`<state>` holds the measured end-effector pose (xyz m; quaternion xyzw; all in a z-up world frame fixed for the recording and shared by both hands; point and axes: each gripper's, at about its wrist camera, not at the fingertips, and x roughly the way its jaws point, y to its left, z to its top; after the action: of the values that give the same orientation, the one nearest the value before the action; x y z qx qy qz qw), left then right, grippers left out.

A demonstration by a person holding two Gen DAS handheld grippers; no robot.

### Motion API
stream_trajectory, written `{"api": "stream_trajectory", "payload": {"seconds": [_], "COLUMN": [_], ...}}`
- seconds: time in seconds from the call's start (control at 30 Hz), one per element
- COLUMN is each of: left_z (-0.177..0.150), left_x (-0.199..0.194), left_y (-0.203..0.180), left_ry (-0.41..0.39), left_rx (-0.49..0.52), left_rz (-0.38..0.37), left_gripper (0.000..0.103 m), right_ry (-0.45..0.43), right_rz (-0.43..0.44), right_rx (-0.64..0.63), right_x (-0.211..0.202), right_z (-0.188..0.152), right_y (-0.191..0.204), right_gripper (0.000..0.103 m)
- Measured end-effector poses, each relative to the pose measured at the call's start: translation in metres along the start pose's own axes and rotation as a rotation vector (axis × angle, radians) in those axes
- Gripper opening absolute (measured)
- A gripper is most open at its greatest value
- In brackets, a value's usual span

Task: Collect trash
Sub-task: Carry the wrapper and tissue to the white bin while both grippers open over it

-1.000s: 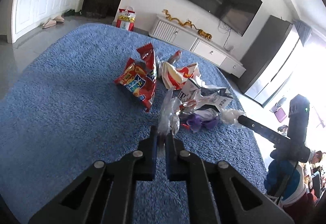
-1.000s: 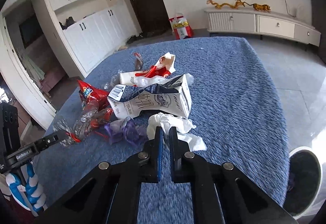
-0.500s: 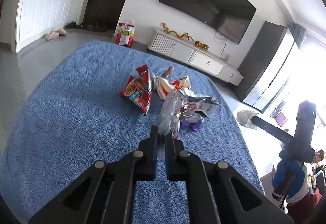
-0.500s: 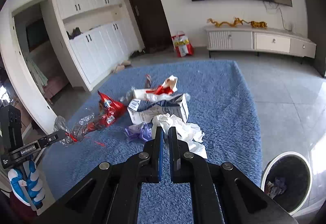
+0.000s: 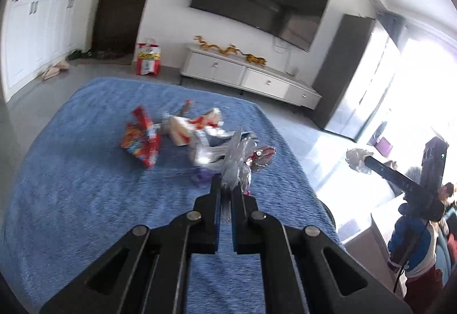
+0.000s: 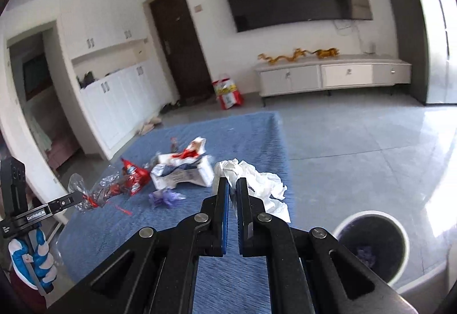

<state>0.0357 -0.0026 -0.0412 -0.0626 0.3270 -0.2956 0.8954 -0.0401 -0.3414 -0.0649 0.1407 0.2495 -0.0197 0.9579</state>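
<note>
My left gripper (image 5: 227, 188) is shut on a clear crinkled plastic wrapper (image 5: 240, 161) with red print, held above the blue rug (image 5: 71, 185); it also shows in the right wrist view (image 6: 97, 195). My right gripper (image 6: 232, 184) is shut on a crumpled white tissue (image 6: 257, 182), also lifted; the tissue shows in the left wrist view (image 5: 357, 161). On the rug lie a red snack bag (image 5: 141, 141), a flattened milk carton (image 6: 182, 175), a red-and-white wrapper (image 6: 191, 152) and a purple wrapper (image 6: 164, 197).
A round white bin with a dark liner (image 6: 371, 245) stands on the grey tile floor at the lower right of the right wrist view, with some trash inside. A TV cabinet (image 6: 331, 75), a red bag (image 6: 227, 94) and white cupboards (image 6: 114, 102) line the walls.
Both grippers have risen and pulled back from the trash pile, carrying the plastic wrapper and the tissue. The bin has come further into the right wrist view.
</note>
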Motion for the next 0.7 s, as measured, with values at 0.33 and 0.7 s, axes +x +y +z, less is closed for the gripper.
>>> {"api": "stream_trajectory", "payload": {"seconds": [0.33, 0.7], "left_z": [0.008, 0.006], "left_x": [0.054, 0.159], "left_y": [-0.108, -0.241], "left_ry": [0.067, 0.204], "left_rx": [0.191, 0.363], "left_rz": [-0.143, -0.266], "left_gripper": [0.005, 0.005], "right_ry": [-0.050, -0.042], "right_rz": [-0.119, -0.216], "right_rx": [0.129, 0.252], "right_x": [-0.042, -0.039], "right_z": [-0.018, -0.039], "right_y": [-0.079, -0.163], "right_gripper": [0.005, 0.005]}}
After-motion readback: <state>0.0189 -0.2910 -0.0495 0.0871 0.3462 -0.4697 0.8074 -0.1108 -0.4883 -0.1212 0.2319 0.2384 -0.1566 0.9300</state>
